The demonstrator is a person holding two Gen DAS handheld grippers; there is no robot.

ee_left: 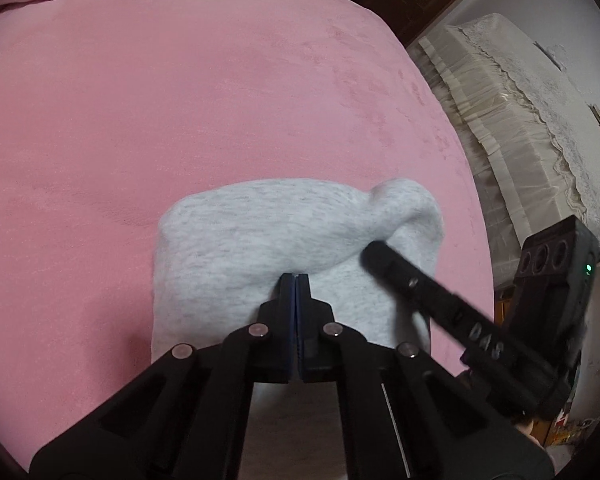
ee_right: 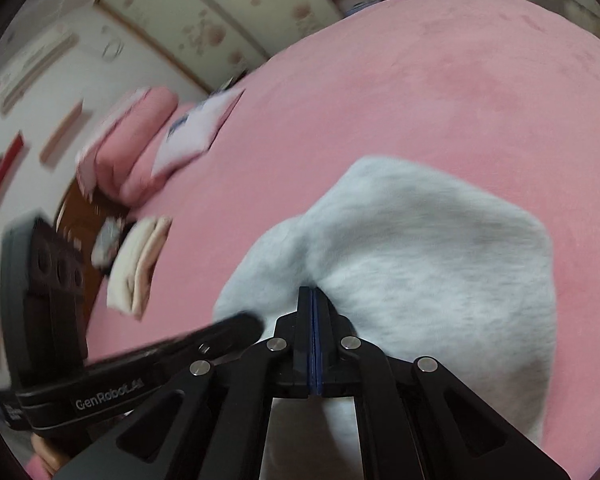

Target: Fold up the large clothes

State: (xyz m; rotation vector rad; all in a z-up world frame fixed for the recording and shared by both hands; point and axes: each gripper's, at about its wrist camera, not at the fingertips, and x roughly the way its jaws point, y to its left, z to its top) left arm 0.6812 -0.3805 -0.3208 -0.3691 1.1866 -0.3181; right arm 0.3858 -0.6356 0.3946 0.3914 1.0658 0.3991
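A grey garment, partly folded, is spread on the pink bed. Its near edge is pinched in the closed left tool, and a raised fold is gripped by the closed right tool just beside it.

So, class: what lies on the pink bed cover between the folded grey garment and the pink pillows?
Bare pink bed cover, seen in the right wrist view; nothing rests between the folded grey garment and the pink pillows.
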